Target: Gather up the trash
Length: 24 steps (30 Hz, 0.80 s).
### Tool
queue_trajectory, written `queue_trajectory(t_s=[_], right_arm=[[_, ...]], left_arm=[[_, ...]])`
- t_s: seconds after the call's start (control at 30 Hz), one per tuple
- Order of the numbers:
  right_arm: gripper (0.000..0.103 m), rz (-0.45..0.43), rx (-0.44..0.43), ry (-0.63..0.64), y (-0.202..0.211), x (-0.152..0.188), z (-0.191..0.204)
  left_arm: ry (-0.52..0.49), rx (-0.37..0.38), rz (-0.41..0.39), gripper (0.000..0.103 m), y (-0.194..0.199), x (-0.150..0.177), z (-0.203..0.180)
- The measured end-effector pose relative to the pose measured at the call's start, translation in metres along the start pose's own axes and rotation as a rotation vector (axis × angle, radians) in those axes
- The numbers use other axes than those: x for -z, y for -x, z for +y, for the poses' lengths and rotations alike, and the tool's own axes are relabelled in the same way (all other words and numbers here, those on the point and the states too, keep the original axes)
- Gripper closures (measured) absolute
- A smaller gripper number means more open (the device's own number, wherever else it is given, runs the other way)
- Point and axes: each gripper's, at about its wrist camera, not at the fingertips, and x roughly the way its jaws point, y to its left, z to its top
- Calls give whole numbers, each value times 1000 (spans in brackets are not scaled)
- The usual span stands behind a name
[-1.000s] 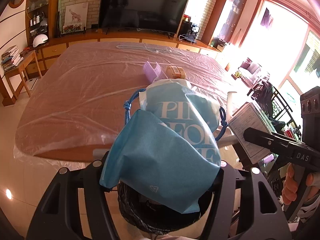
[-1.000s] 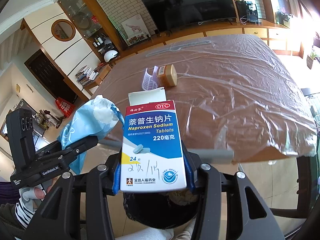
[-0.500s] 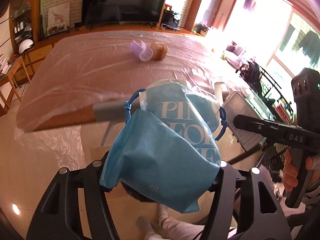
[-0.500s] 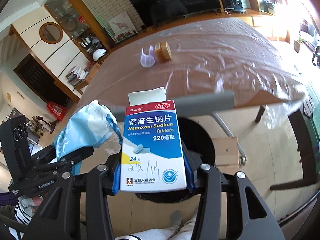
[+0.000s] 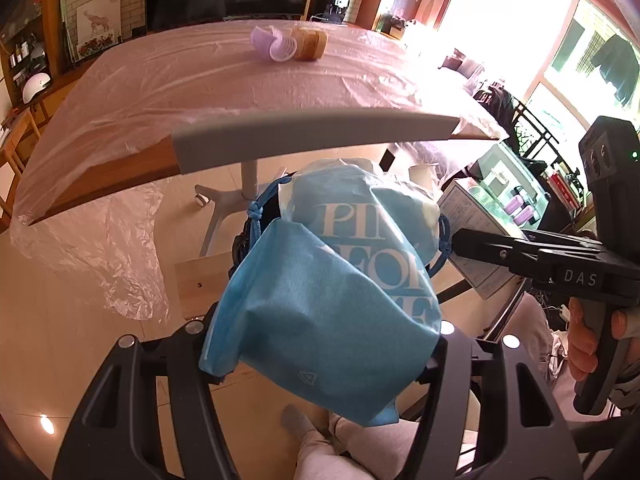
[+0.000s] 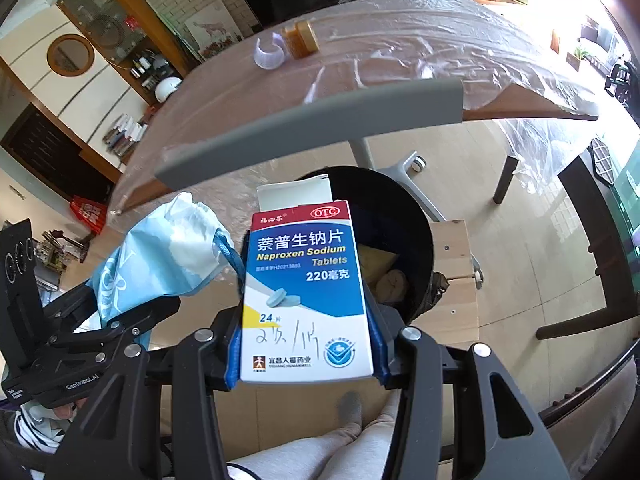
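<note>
My left gripper (image 5: 320, 344) is shut on a crumpled light-blue drawstring bag (image 5: 332, 292) with white lettering; the bag (image 6: 160, 256) also shows at the left of the right wrist view. A blue and white tablet box (image 6: 306, 300), top flap up, sits pinched in my right gripper (image 6: 306, 352). Just beyond the box stands a black bin (image 6: 404, 232) on the floor, with crumpled paper inside. In the left wrist view the bag hides most of the bin. On the table (image 5: 168, 92) lie a clear lilac cup (image 5: 276, 46) and an amber jar (image 5: 308, 42).
Plastic sheet covers the table and hangs off its near edge, which has a grey strip (image 6: 312, 128). A chair base with castors (image 6: 404, 168) and a wooden board (image 6: 456, 276) lie on the floor by the bin. The person's legs and socked foot (image 6: 352, 408) are below.
Both grippers have come back off the table and tilted down. The table edge has slid up the frames, and the floor and the black bin now lie under the held bag and box.
</note>
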Motion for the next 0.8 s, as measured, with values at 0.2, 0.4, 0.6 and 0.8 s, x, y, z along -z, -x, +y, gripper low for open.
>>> queue_trajectory(t_s=[0.2,0.4,0.6,0.8], right_arm=[[57,40,17,21,-16,-2,-8],[57,77,18,30,-33,-3,-14],[57,111,27,55,-48,-7,-17],[57,134,43,67,-62,-11,-20]], left_arm=[[12,-20,34,40,-18,-1,-6],[21,-38,68,40,-39,-2,-8],[30,-59,96,40,-55,-7,-14],[35,-72,124,40,-71,-10,-14]])
